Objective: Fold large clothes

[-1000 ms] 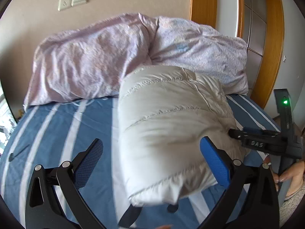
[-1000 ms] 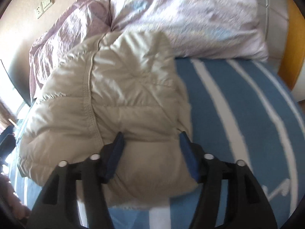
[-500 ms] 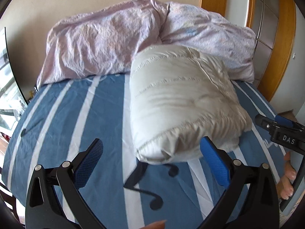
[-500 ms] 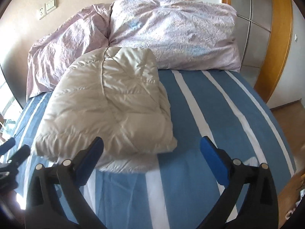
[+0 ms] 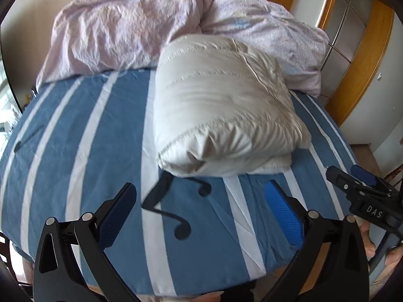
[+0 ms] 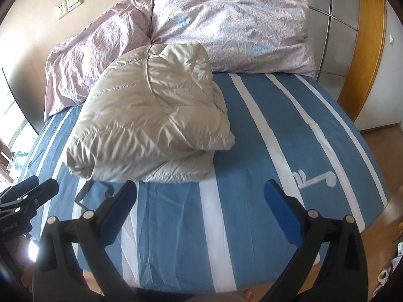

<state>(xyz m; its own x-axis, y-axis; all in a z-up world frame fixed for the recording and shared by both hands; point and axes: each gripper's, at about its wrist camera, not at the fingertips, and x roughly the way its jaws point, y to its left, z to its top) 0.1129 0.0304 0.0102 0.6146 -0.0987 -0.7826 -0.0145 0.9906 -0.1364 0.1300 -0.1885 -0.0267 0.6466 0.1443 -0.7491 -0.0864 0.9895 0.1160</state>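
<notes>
The puffy pale jacket (image 6: 151, 115) lies folded into a thick bundle on the striped bed (image 6: 277, 151), its far edge against the lilac pillows (image 6: 226, 25). Both claws sit apart from it near the bed's front edge: the right claw (image 6: 200, 202) has just been opening and now stands at its widest with nothing between its jaws, and the left claw (image 5: 200, 205) is likewise spread wide and empty. The fold looks finished, so the step in hand is probably a clean retreat. To do it well, draw both claws straight back without brushing the bundle's near lip, which puffs up and could spring open. If it sags, press the top layer flat.
</notes>
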